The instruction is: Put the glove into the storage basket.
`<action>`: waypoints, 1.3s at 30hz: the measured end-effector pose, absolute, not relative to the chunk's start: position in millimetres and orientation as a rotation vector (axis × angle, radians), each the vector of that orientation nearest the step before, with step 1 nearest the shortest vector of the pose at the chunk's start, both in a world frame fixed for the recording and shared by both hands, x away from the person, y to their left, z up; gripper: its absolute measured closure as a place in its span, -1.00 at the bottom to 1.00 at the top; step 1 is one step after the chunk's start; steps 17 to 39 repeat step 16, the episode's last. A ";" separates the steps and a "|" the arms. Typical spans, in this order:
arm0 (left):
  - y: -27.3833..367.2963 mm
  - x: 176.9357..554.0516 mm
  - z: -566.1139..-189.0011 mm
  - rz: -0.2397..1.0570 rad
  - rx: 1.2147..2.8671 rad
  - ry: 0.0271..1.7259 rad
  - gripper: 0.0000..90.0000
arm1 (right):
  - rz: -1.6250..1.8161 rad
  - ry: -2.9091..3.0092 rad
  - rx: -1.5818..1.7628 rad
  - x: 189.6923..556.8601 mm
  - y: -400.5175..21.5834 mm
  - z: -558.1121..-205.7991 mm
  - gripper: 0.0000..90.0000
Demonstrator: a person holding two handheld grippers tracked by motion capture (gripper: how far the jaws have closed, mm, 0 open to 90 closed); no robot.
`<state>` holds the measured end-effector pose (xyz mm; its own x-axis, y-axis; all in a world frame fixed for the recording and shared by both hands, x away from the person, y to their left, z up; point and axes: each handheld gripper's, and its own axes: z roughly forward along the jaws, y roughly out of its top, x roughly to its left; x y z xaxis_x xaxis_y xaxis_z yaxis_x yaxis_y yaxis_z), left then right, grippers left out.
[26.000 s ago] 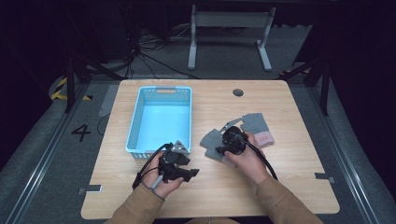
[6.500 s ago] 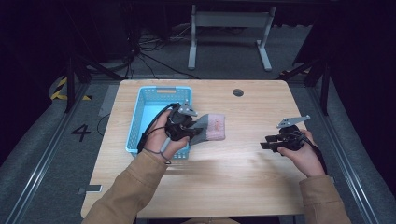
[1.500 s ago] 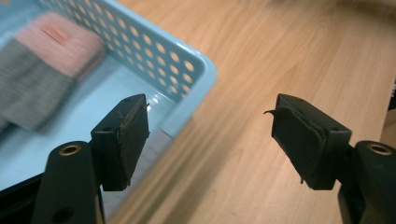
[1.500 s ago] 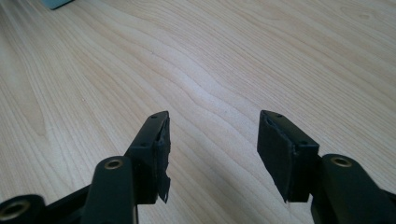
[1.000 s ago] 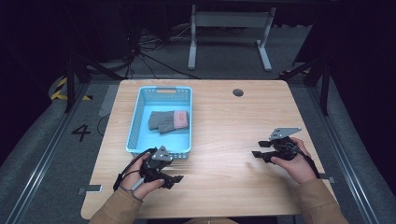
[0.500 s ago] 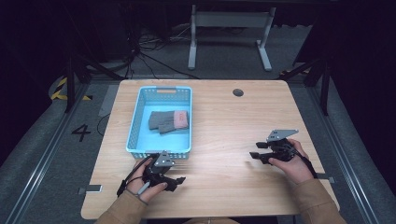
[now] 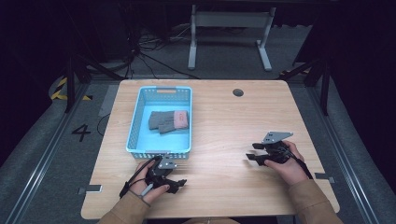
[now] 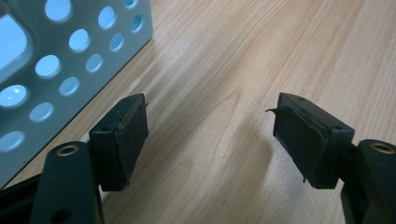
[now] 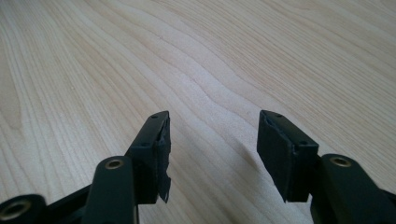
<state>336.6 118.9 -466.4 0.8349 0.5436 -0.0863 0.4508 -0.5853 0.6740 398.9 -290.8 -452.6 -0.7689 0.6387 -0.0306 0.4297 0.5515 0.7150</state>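
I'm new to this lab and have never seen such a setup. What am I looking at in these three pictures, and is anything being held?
No robot here: a person sits at a wooden table holding a hand-held gripper in each hand, a tool with two black jaws. The high view looks down from above: the left hand-held gripper rests near the table's front edge, just in front of a blue basket, and the right hand-held gripper rests farther right. Inside the basket lie folded grey gloves with pink cuffs. The other two pictures come from cameras riding on each tool, looking along its jaws. The left gripper view shows the basket's perforated wall beside its jaws. Both pairs of jaws stand apart over bare wood, so nothing is held.
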 end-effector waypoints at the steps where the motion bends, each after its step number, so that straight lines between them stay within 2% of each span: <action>1: 118.9 336.4 -466.1 0.166 2.290 0.722 -0.40 | 1.035 2.500 0.883 398.7 -290.5 -452.8 0.00; 39: 119.9 335.5 -461.9 0.170 2.275 0.713 -0.42 | 1.020 2.466 0.899 399.1 -291.0 -453.3 -0.02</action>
